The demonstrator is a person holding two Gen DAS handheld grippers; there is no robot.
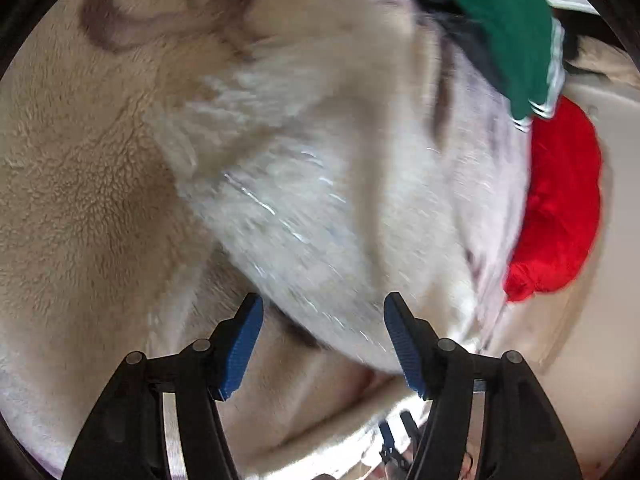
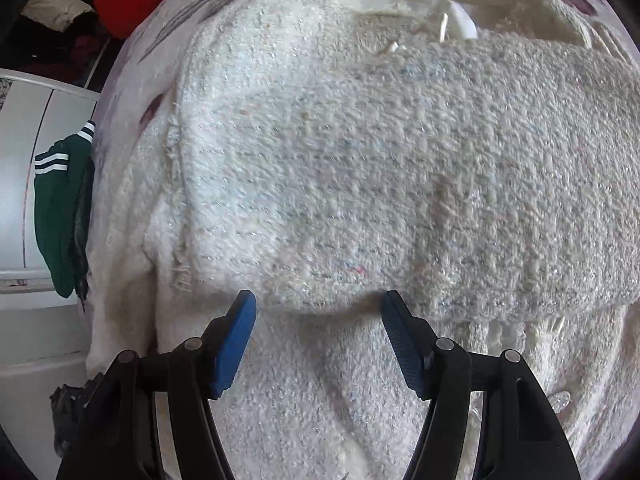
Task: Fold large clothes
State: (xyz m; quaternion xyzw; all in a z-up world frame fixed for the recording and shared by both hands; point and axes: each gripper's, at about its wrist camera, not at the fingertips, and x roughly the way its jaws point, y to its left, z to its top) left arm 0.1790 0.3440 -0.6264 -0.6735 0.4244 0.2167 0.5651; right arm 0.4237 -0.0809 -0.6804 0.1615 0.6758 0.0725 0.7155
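Left wrist view: the left gripper (image 1: 323,304) is pointing steeply down, jaws standing apart, blue pads bare, nothing between them. Just past the tips a white knitted garment (image 1: 320,216) with glinting threads is lying blurred across a beige fleece blanket (image 1: 80,200); whether the tips are touching the fabric cannot be told. The blanket is covering the whole work surface and is carrying a brown looping pattern (image 1: 120,20) toward the far side. At the bottom edge, between the finger arms, a second pair of blue pads is showing, small and blurred.

Right wrist view: the right gripper (image 2: 318,302) is pointing down, jaws spread, pads empty, tips sitting at the folded edge of the same white knit (image 2: 360,168). The knit is filling nearly the whole view, one layer lying folded over another, a frayed fringe running along its left edge and a pale lining showing at the far end.

Further out: a green garment with white stripes (image 2: 60,208) is hanging over the blanket's edge. A red cloth (image 1: 560,208) is lying bunched beside the blanket. Beyond them a white panelled surface (image 2: 24,160) is standing, possibly a cabinet or door. At far upper left, a dark heap of mixed clothes (image 2: 60,20) is lying.
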